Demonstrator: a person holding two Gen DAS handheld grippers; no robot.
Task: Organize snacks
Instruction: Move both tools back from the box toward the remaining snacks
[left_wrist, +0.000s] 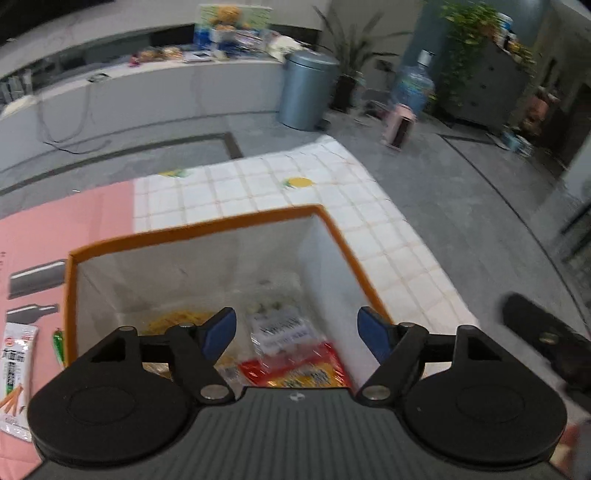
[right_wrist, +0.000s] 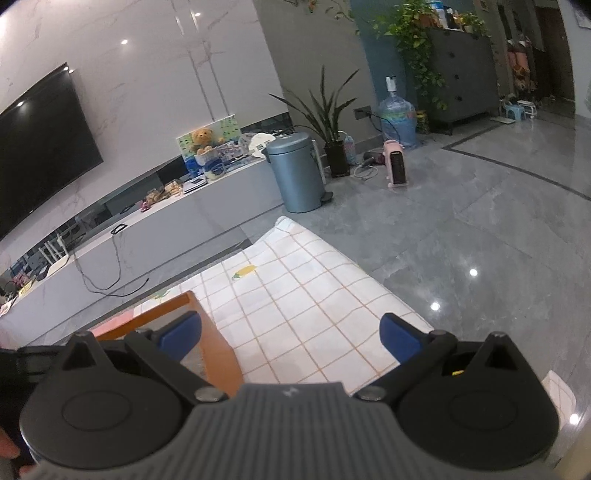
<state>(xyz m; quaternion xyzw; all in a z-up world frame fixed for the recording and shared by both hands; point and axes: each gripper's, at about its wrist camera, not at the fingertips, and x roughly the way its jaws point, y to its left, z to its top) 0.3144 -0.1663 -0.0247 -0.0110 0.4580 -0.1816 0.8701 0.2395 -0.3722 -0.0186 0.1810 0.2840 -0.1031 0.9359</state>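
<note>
An orange-rimmed storage box (left_wrist: 207, 225) with white inner walls stands on the checked tablecloth (left_wrist: 258, 184). Inside lie several snack packs: a clear pack with dark print (left_wrist: 282, 330), a red and yellow pack (left_wrist: 295, 371) and a yellow one (left_wrist: 181, 319). My left gripper (left_wrist: 296, 330) hangs above the box's opening, jaws wide open, nothing between the blue pads (left_wrist: 221, 332). A white snack stick pack (left_wrist: 16, 373) lies on the pink sheet left of the box. My right gripper (right_wrist: 290, 338) is open and empty over the tablecloth (right_wrist: 303, 295), right of the box's corner (right_wrist: 192, 299).
A pink printed sheet (left_wrist: 55, 221) covers the table's left part. A black gripper part (left_wrist: 546, 339) shows at the right edge of the left wrist view. Beyond the table lie grey floor, a blue-grey bin (right_wrist: 297, 171), a low TV bench (right_wrist: 147, 229), a water jug (right_wrist: 397, 120) and a pink heater (right_wrist: 395, 168).
</note>
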